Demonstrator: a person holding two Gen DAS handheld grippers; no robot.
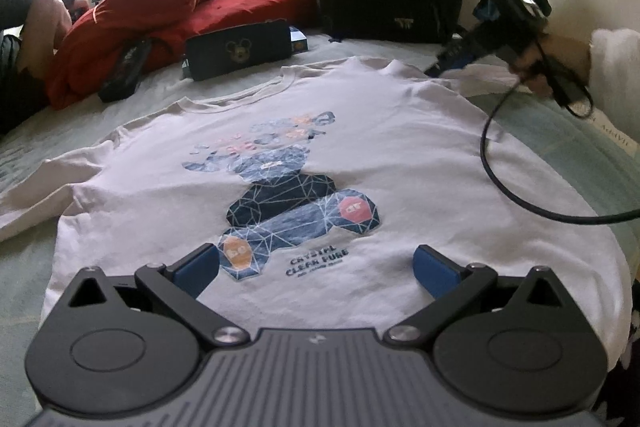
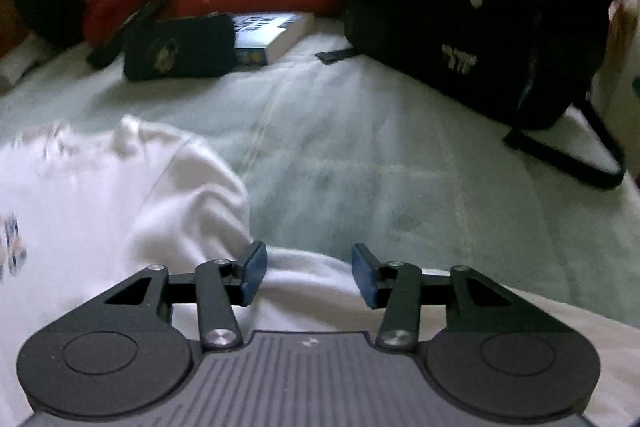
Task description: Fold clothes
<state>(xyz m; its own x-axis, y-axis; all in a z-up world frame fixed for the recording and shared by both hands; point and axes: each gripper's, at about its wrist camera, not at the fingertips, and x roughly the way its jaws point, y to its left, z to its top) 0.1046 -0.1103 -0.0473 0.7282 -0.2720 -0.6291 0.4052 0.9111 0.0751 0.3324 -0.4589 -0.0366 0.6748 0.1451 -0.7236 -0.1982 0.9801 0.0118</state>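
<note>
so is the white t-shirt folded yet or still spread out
Spread out. The t-shirt lies flat, print up, on the bed, collar and left sleeve showing. Both grippers are open, holding nothing.

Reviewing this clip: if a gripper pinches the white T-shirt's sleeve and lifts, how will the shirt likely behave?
The white T-shirt will probably drape limply: it lies flat with soft wrinkles. Its sleeve already bunches in folds, so it likely crumples rather than holds shape. It looks thin, so probably light and dragging easily across the bedsheet.
</note>
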